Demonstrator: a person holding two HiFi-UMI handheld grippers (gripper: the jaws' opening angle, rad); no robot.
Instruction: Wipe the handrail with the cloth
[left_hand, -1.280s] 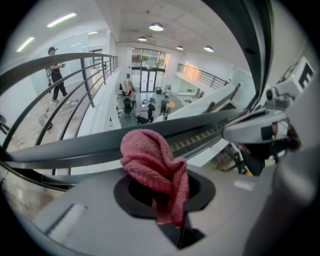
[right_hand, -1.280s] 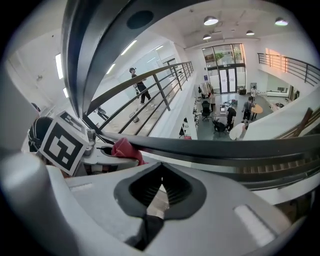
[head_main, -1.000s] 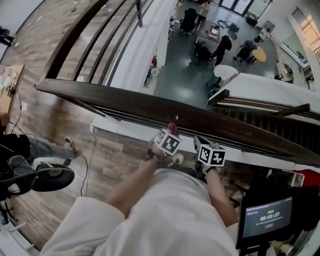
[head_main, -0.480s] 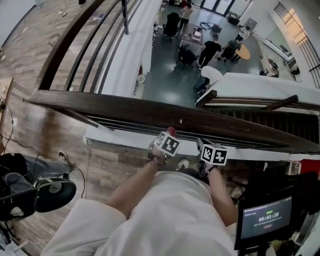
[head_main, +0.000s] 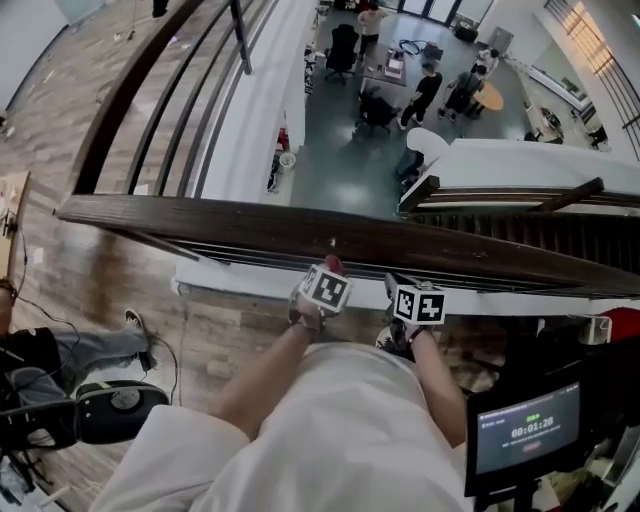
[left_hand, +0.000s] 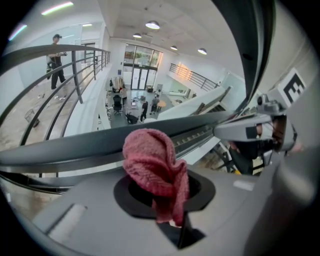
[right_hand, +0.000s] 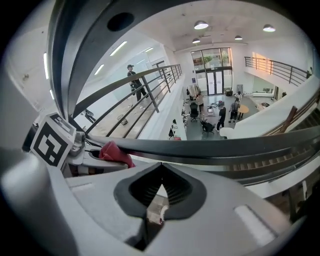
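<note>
Just short of the dark wooden handrail (head_main: 250, 225), the left tongs (left_hand: 169, 202) stay clamped on a bunched red cloth (left_hand: 152, 160), whose top pokes up at the rail's near edge. Right beside them, the right tongs (right_hand: 159, 197) are closed with nothing between. Since half a second ago both have edged slightly left along the rail. Beneath them lies a wooden plank floor (head_main: 90, 270). Beyond the rail, an atrium (head_main: 370, 140) holds desks and people.

You have two grey plastic tools, left gripper (left_hand: 167, 202) and right gripper (right_hand: 160, 195), one crumpled red terry cloth (left_hand: 152, 165) and one dark wooden handrail (head_main: 200, 222).
</note>
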